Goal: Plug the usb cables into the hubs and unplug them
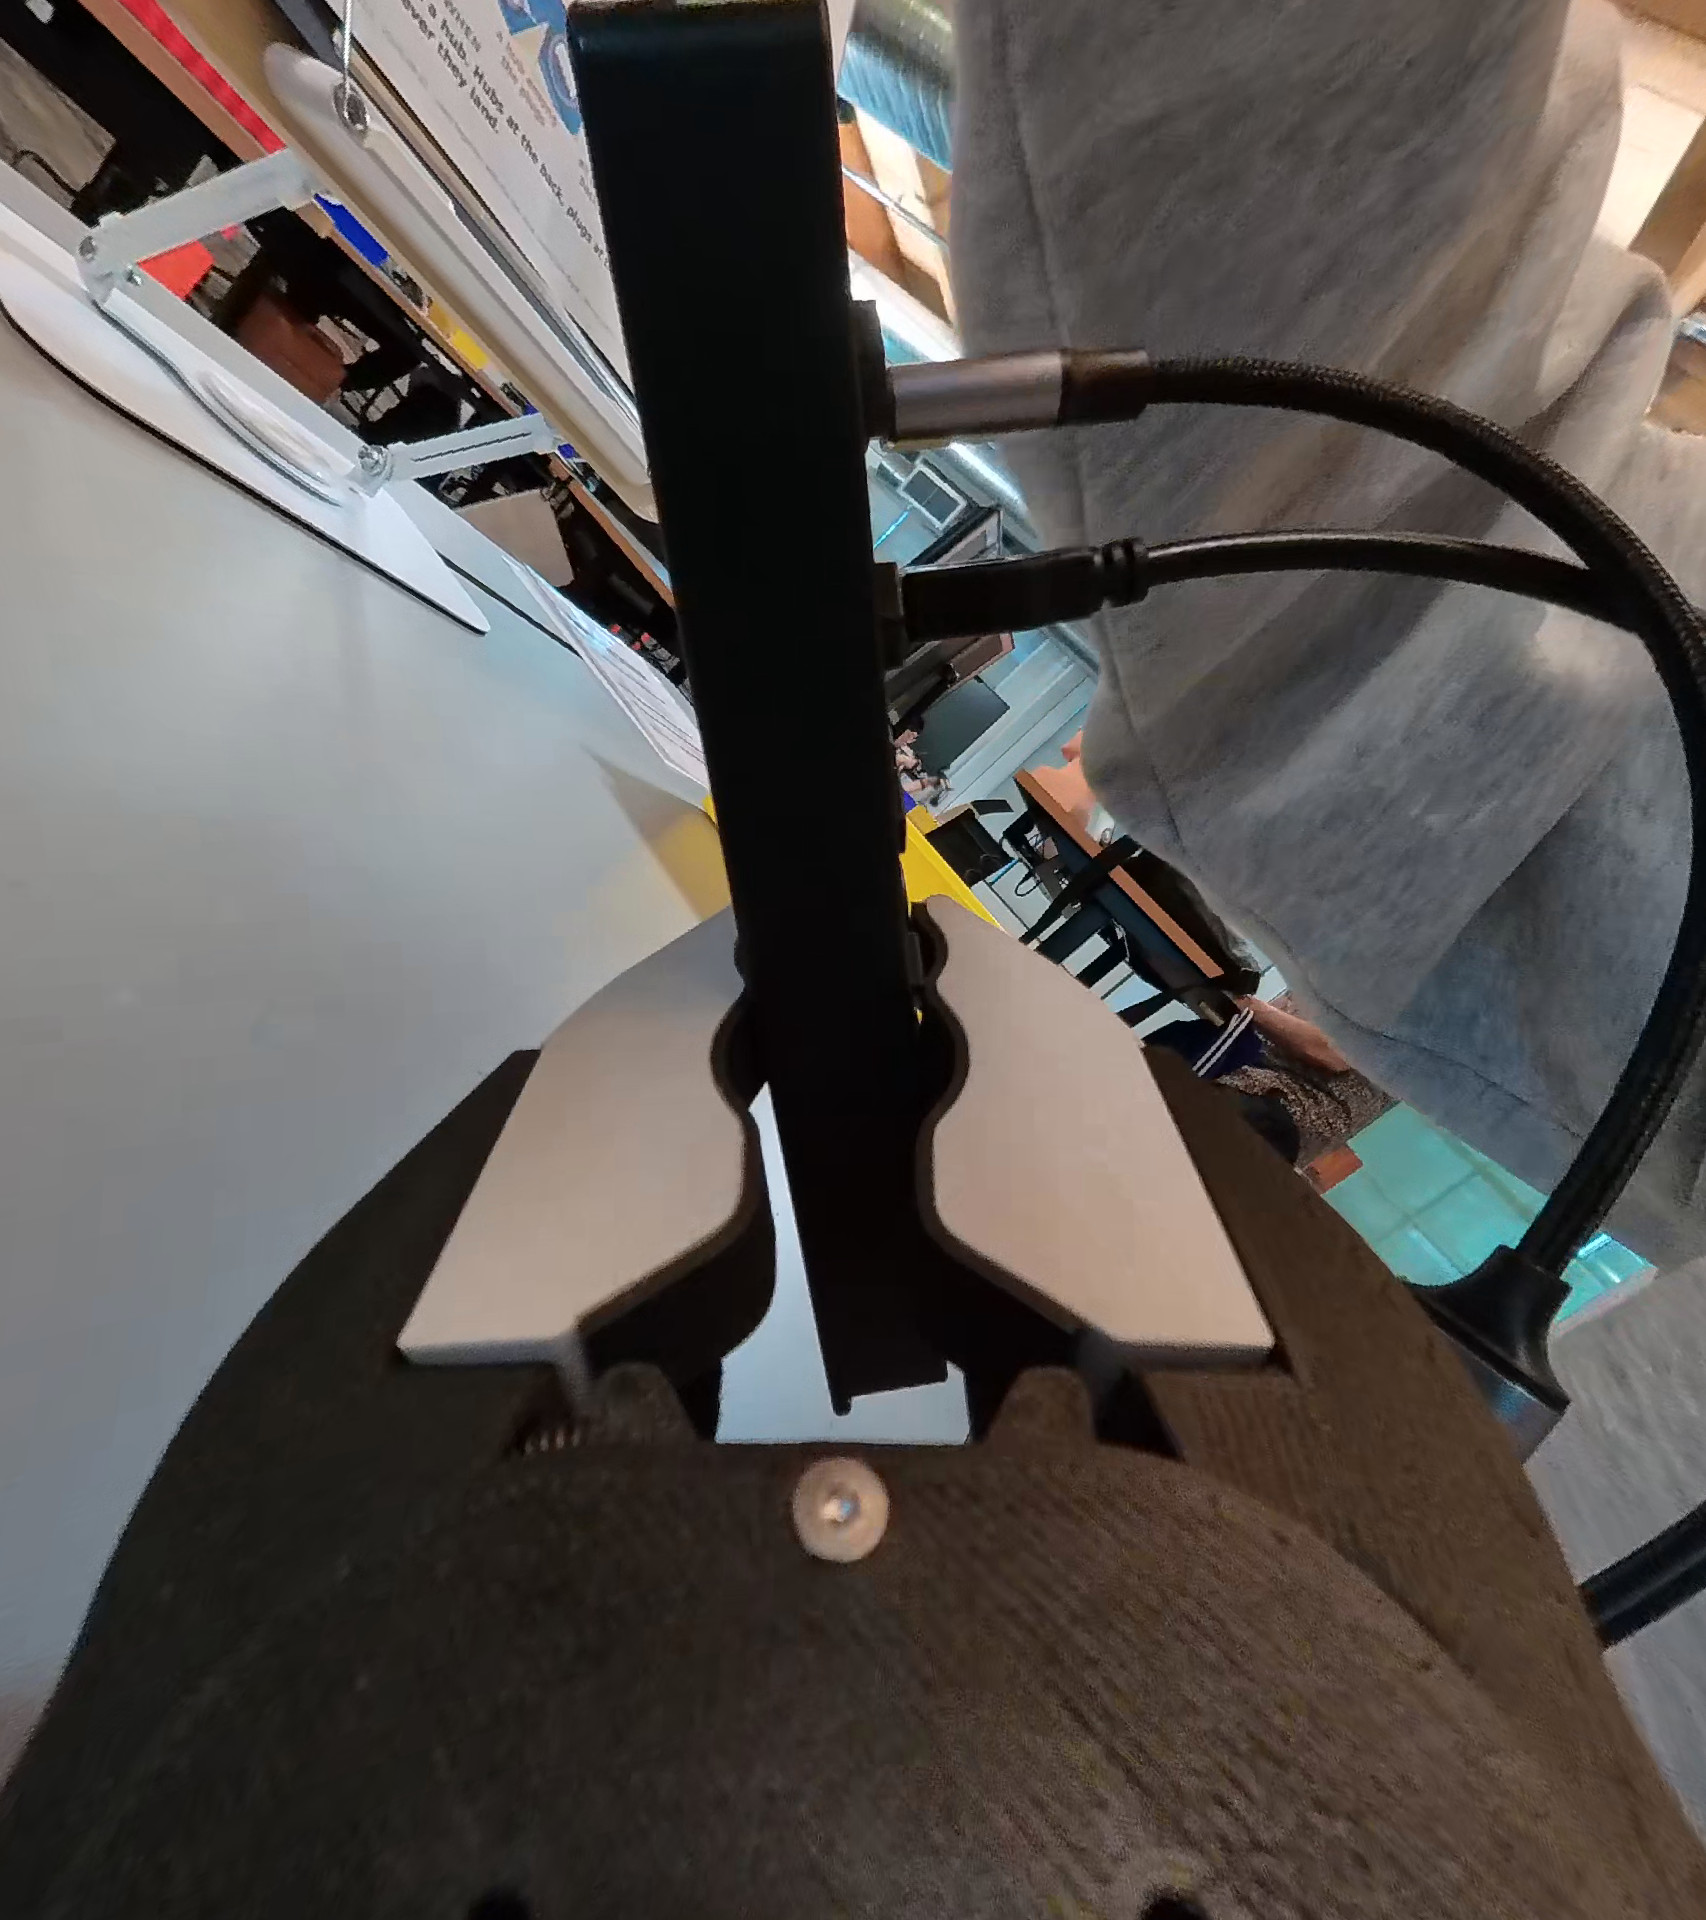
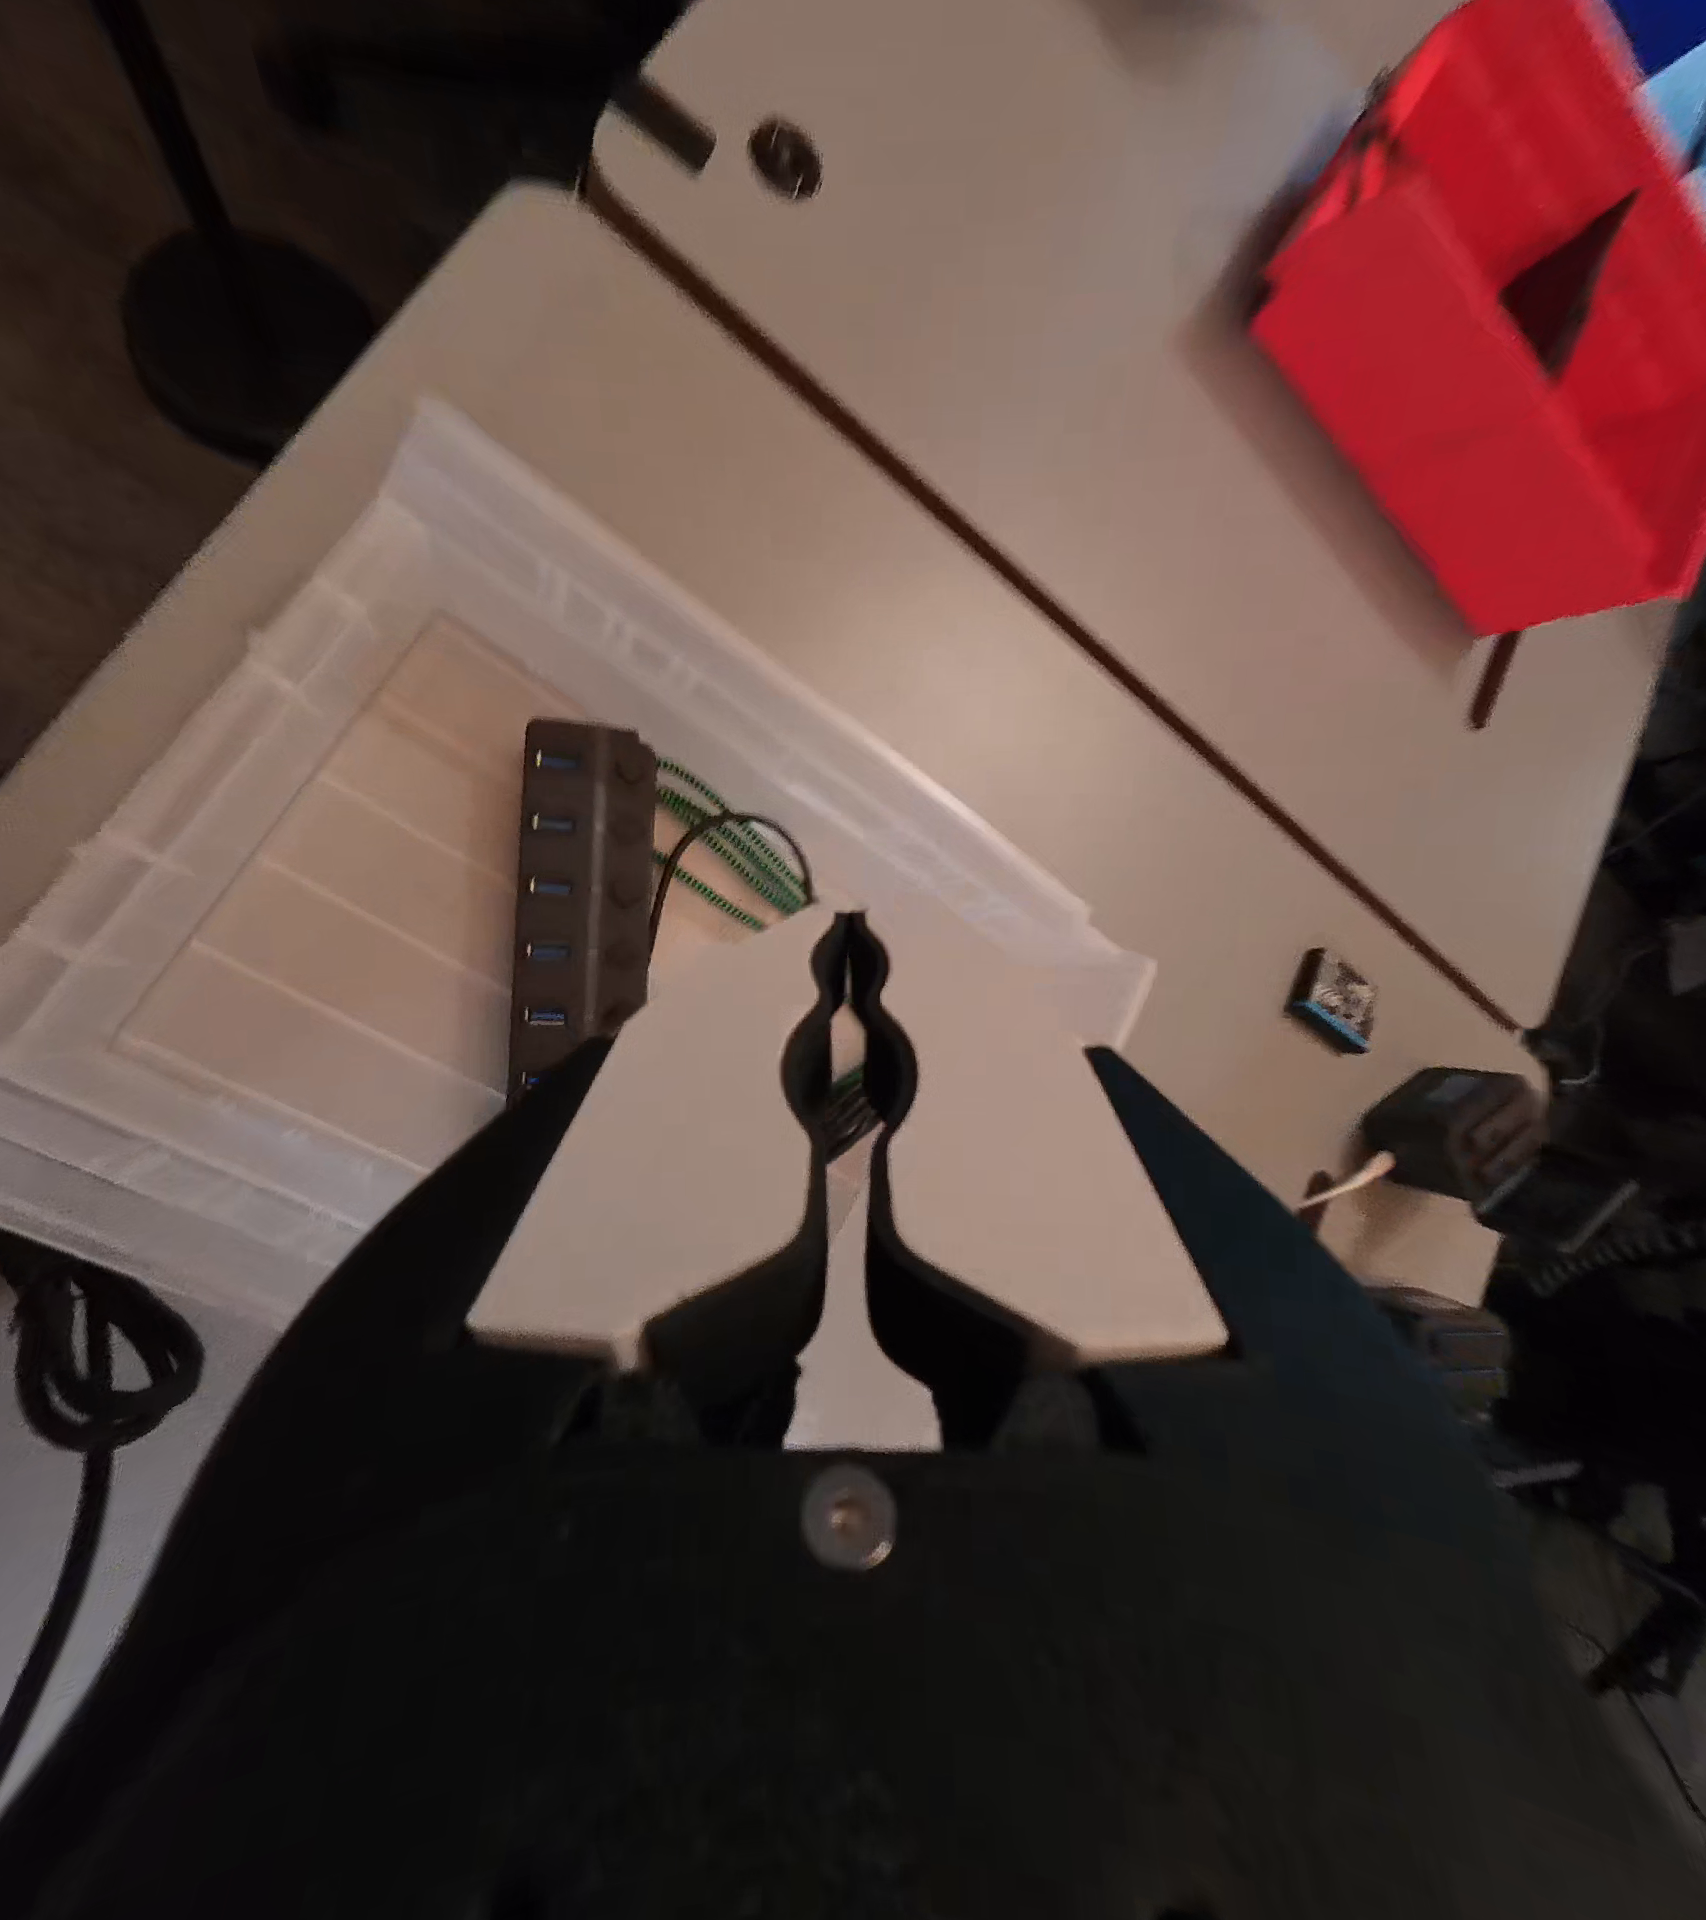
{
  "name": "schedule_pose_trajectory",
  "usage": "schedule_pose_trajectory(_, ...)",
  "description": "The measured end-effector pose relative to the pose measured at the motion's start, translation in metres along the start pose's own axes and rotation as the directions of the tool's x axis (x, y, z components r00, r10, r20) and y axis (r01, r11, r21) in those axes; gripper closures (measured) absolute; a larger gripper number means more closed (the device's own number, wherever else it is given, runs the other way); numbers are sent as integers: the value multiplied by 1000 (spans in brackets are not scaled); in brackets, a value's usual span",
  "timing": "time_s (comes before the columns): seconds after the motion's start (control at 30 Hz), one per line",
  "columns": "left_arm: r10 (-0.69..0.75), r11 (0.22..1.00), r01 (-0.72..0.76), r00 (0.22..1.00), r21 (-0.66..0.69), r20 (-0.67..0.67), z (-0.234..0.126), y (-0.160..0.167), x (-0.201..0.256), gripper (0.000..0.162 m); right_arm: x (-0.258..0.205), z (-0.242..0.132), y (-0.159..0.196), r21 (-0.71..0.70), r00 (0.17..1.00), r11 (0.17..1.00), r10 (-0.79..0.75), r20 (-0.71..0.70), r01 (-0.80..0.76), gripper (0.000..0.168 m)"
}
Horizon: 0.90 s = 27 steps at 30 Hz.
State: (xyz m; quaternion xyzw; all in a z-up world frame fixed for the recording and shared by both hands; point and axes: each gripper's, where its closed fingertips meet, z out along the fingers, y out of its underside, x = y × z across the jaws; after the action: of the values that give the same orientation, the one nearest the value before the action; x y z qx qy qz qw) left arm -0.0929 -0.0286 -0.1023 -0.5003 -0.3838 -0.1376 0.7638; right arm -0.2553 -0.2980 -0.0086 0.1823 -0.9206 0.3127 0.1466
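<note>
Left hand-held gripper (image 1: 833,997) clamps the black hub (image 1: 755,582) upright, two plugs (image 1: 994,400) seated on its right; right hand-held gripper (image 2: 849,935), closed and seemingly empty, should pull each straight out.

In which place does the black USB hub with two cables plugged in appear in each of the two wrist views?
Left wrist view: the black USB hub stands upright in the centre, clamped in the left gripper.
Right wrist view: not in it; the second hub, lying in the white tray, is another one.
Shared landmark: probably the pale table top.
</note>
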Motion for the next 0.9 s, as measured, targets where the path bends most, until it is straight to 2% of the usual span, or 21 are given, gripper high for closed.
schedule_pose_trajectory(0.1, 4, 1000, -4, 1000, 3, 1, 0, 0, 0, 136, -10, 33, 27, -84, 998, 996, 20, 56, -15, 168)
schedule_pose_trajectory(0.17, 4, 1000, -4, 1000, 4, 3, 0, -1, 0, 136, -14, 55, 49, -163, 994, 986, 54, 94, -38, 157)
schedule_pose_trajectory(0.3, -2, 1000, 2, 1000, 8, 4, -1, -2, -1, 136, -14, 96, 93, -302, 989, 951, 102, 103, -66, 150)
schedule_pose_trajectory(0.47, 11, 1000, -11, 1000, 5, 6, -1, -2, -2, 136, -23, 136, 128, -418, 976, 905, 155, 155, -78, 142)
schedule_pose_trajectory(0.5, 7, 1000, -7, 1000, 4, 5, -1, -2, -3, 136, -24, 141, 135, -452, 976, 889, 161, 150, -77, 144)
schedule_pose_trajectory(0.57, 2, 1000, -2, 1000, 4, 5, -1, -3, -3, 136, -19, 143, 146, -521, 982, 849, 157, 103, -81, 163)
schedule_pose_trajectory(0.63, 2, 1000, -2, 1000, 3, 7, -2, -4, -4, 136, -11, 139, 130, -463, 985, 879, 161, 68, -111, 165)
schedule_pose_trajectory(0.73, 3, 1000, -3, 1000, 5, 11, -2, -5, -6, 136, 11, 113, 79, -242, 965, 939, 260, 41, -243, 165)
schedule_pose_trajectory(0.8, 5, 1000, -5, 1000, 2, 13, -2, -5, -6, 136, 30, 86, 47, -94, 942, 939, 334, 40, -329, 165)
schedule_pose_trajectory(0.9, 7, 1000, -7, 1000, 3, 16, -2, -5, -6, 136, 50, 49, 18, 40, 907, 908, 415, 67, -418, 165)
